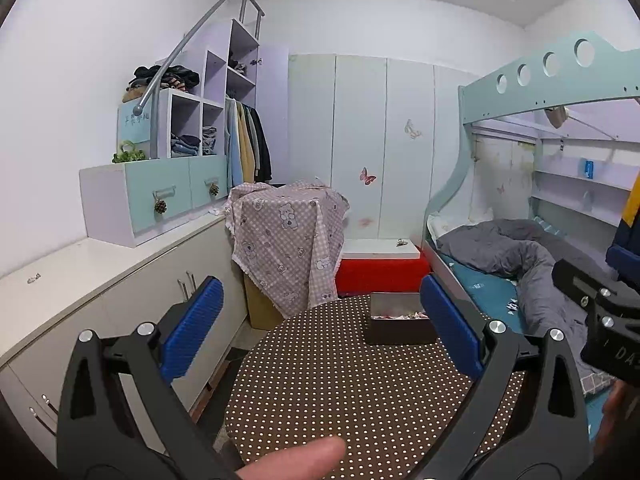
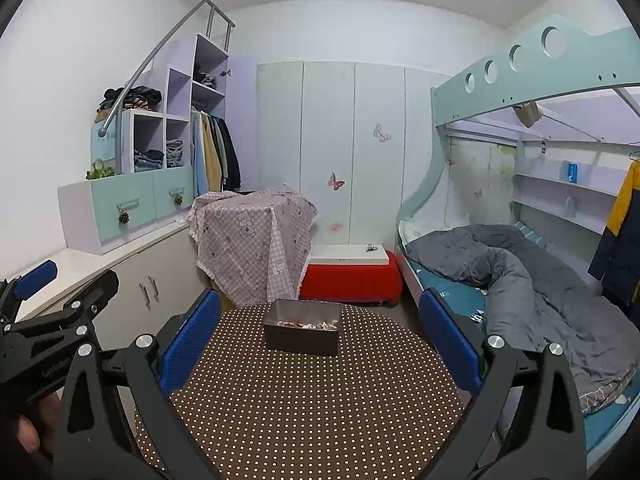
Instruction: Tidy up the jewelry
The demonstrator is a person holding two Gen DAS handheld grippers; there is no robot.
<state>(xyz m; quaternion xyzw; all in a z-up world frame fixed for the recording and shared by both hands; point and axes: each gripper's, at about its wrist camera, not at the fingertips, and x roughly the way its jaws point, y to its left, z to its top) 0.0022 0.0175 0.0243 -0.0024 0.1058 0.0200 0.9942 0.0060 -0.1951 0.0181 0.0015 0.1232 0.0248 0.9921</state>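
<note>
Round polka-dot table [image 2: 312, 400] under both tongs. Dark box [image 2: 302, 332] at far edge, jewelry [image 2: 306, 325] inside, too small to make out. Right gripper [image 2: 320, 340] spread wide, empty, box dead ahead. Left gripper [image 1: 320, 328] also agape, empty, box ahead-right, partly behind right blue pad [image 1: 450, 328].

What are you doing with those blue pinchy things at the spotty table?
A person is holding a grabbing tool in each hand over a round table with a brown dotted cloth. The left tool and the right tool are both open and holding nothing. Toward the far side of the table sits a dark box with small jewelry pieces inside. Neither tool is touching the box, so the sorting looks not yet begun.
</note>
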